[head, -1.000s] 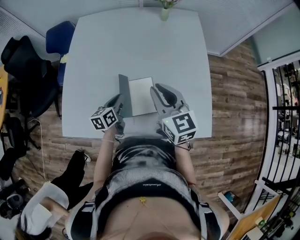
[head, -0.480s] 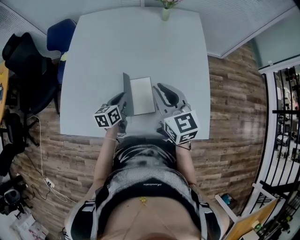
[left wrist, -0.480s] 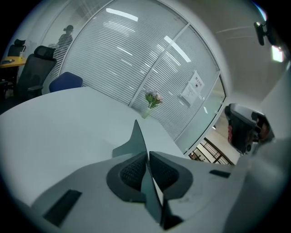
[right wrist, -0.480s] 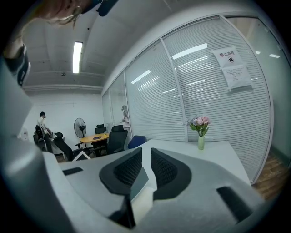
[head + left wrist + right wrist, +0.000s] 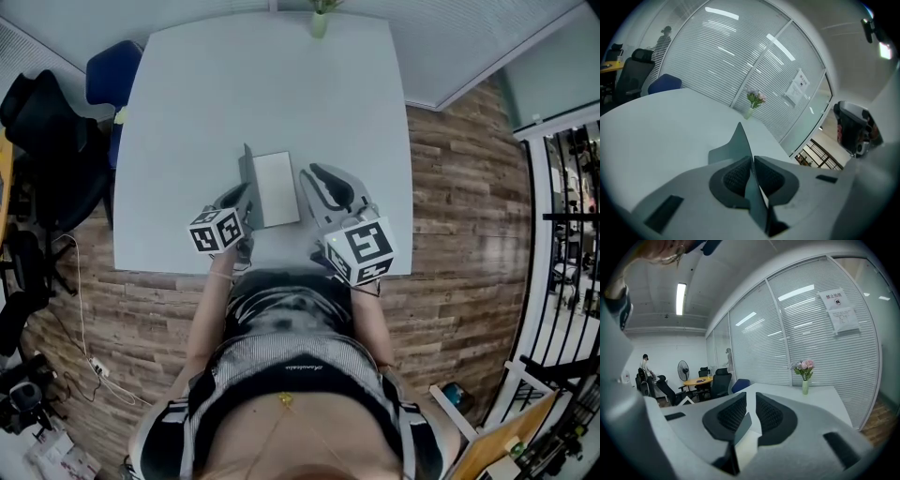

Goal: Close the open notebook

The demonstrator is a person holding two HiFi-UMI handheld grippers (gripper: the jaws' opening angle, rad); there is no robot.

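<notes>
A pale worktop [image 5: 187, 112] fills the upper middle, with a wood-plank floor [image 5: 459, 187] around it. Near the worktop's near edge lies the notebook [image 5: 277, 186], its white page facing up and its grey cover [image 5: 248, 176] standing up along the left side. The left tool [image 5: 241, 199] reaches in from below with its tips at that raised cover, its marker cube towards the person. The right tool [image 5: 313, 176] lies just beside the page's right edge, its tips at the edge. A small vase [image 5: 320, 21] with flowers stands at the far edge. A blue chair [image 5: 108, 80] and a black chair [image 5: 42, 122] stand to the left.
</notes>
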